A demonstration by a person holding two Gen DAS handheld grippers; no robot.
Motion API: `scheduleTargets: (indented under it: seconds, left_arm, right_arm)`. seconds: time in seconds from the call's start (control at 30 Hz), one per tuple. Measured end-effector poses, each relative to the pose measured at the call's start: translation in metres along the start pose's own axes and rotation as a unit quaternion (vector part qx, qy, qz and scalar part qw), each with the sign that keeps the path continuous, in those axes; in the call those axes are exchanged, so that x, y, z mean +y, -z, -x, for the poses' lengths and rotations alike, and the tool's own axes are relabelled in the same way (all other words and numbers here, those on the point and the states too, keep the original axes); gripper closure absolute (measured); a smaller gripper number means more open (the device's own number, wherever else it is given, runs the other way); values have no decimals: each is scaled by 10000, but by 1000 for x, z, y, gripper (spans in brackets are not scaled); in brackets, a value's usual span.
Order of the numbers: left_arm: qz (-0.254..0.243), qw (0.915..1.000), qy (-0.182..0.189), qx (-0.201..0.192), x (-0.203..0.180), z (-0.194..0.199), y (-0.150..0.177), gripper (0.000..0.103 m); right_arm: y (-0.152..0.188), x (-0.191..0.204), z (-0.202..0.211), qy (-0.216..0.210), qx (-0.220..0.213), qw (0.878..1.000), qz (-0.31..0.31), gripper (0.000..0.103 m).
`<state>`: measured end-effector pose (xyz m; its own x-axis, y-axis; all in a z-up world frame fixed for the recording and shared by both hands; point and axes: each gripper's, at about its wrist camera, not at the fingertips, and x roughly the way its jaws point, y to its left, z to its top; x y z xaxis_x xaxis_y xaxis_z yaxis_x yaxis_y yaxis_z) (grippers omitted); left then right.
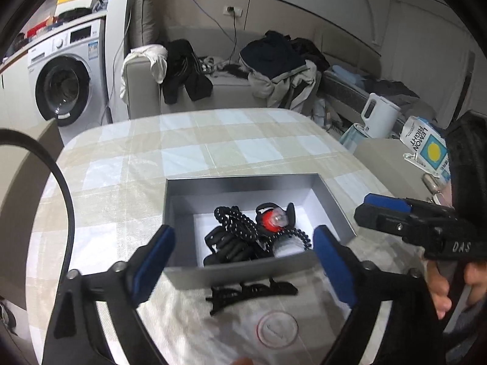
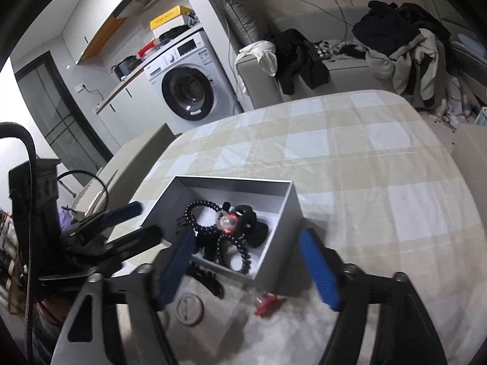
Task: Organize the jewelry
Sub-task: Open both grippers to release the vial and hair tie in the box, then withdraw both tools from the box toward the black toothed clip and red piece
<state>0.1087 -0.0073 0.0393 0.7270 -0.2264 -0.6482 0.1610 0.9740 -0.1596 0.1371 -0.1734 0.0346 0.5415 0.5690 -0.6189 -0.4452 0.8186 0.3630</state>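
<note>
A grey open box sits on the checked tablecloth and holds black beaded strands, black hair clips and a red-and-clear ornament. A black claw clip lies on the cloth just in front of the box. A round clear disc and a small red piece lie nearer. My left gripper is open and empty over the box's near wall. My right gripper is open and empty at the box's near corner; it also shows in the left wrist view.
The table has rounded far corners. A sofa piled with clothes and a washing machine stand beyond it. A white kettle and a lemon carton stand on a side surface to the right.
</note>
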Motion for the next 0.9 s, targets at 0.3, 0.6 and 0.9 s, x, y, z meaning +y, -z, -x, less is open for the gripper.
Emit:
scheduleTargets:
  seconds: [0.3, 0.6, 0.9]
  left_arm:
    - [242, 9996, 44, -117, -3, 16, 25, 1]
    - [301, 9988, -288, 269, -3, 4, 50, 1]
    - [368, 9979, -297, 453, -5, -2, 55, 1]
  right_arm:
    - [27, -15, 13, 121, -31, 9999, -40, 0]
    - [50, -26, -8, 65, 544, 9984, -132, 0]
    - [55, -21, -14, -4, 683, 9977, 8, 18]
